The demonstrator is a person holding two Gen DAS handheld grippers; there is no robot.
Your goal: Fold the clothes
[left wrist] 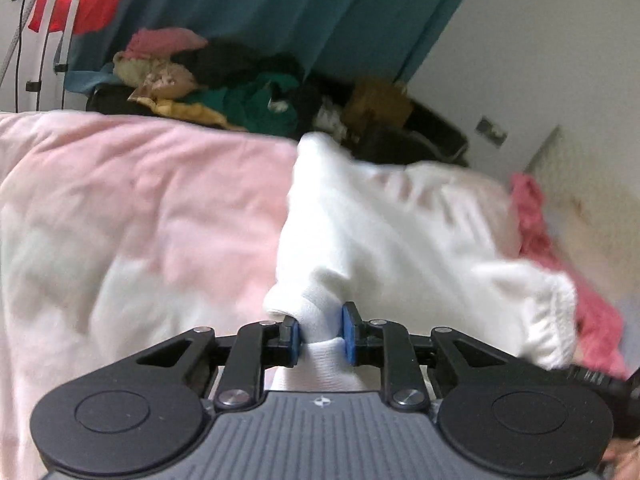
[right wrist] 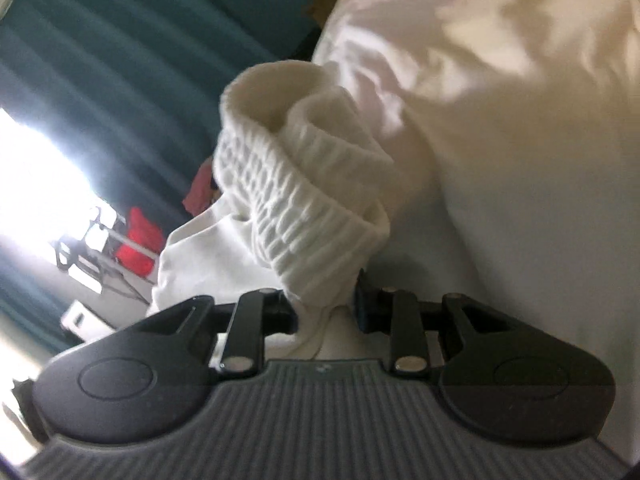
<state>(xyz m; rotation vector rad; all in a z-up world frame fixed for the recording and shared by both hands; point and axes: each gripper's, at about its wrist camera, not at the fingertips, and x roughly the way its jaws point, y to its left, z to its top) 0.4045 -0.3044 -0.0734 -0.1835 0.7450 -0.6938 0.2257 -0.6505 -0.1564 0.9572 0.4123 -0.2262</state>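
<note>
The left hand-held gripper (left wrist: 321, 335) pinches a bunched fold of a white garment (left wrist: 384, 232) between its blue pads (left wrist: 350, 334), the cloth squeezed narrow in the gap and spilling out on both sides of the jaws. From there the white garment rises and spreads forward and to the right, draped over a pale pink sheet (left wrist: 140, 208) that fills the left and centre of the left wrist view; a gathered, elastic-looking hem (left wrist: 556, 320) hangs at its right edge. A darker pink cloth (left wrist: 536, 224) lies just beyond that hem, partly under the white fabric. Further back, a heap of mixed clothes (left wrist: 248, 92) in green, black, yellow and pink sits in front of a teal curtain (left wrist: 280, 4), with a red item (left wrist: 80, 4) hanging at upper left. The right hand-held gripper (right wrist: 326, 308) is closed on the same white garment (right wrist: 304, 184), gripping just below a ribbed, gathered band that curls up and away from the jaws. Beyond it lies the pale sheet (right wrist: 500, 100), blurred, with the teal curtain (right wrist: 120, 60) and a bright window (right wrist: 36, 176) to the left.
</note>
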